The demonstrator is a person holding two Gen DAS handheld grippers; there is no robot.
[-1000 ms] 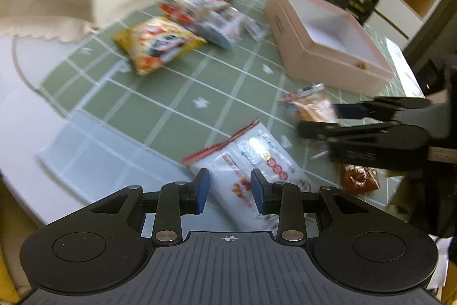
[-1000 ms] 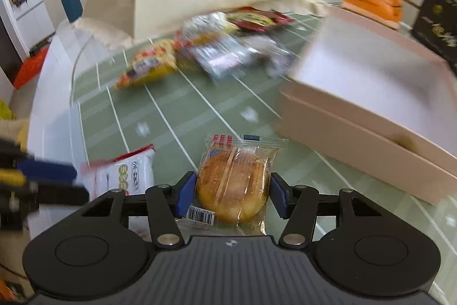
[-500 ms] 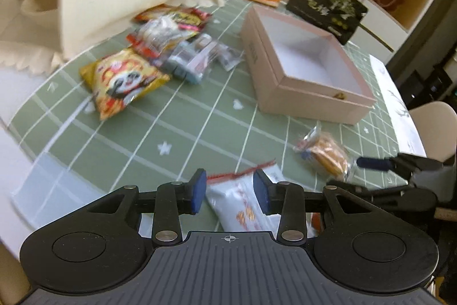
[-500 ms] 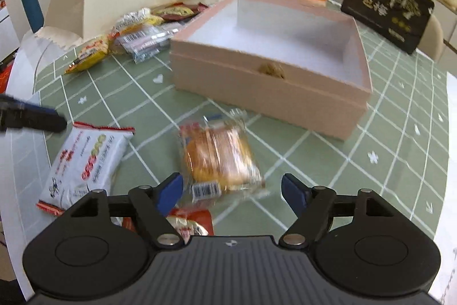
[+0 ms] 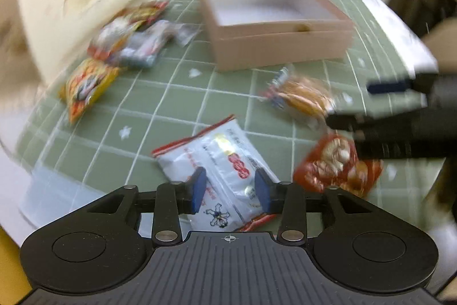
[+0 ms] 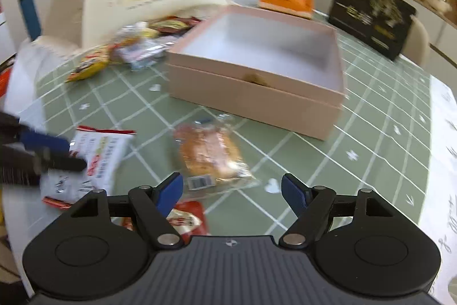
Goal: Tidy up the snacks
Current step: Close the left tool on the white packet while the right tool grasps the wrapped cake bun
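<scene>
White packet [image 5: 220, 162] between opening left fingers [image 5: 199, 185] | right fingers [image 6: 170, 187] wide, empty

Pink box [image 6: 254, 93]; green white-grid tablecloth [image 6: 371, 133]; white-red packet [image 5: 222, 162]; blue fingers [image 6: 168, 190].

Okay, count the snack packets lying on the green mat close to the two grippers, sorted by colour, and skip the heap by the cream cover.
White packet with red trim: 1
Clear wrapper with a golden bun: 1
Red packet: 1
Total: 3
The heap is too blurred to count.
</scene>
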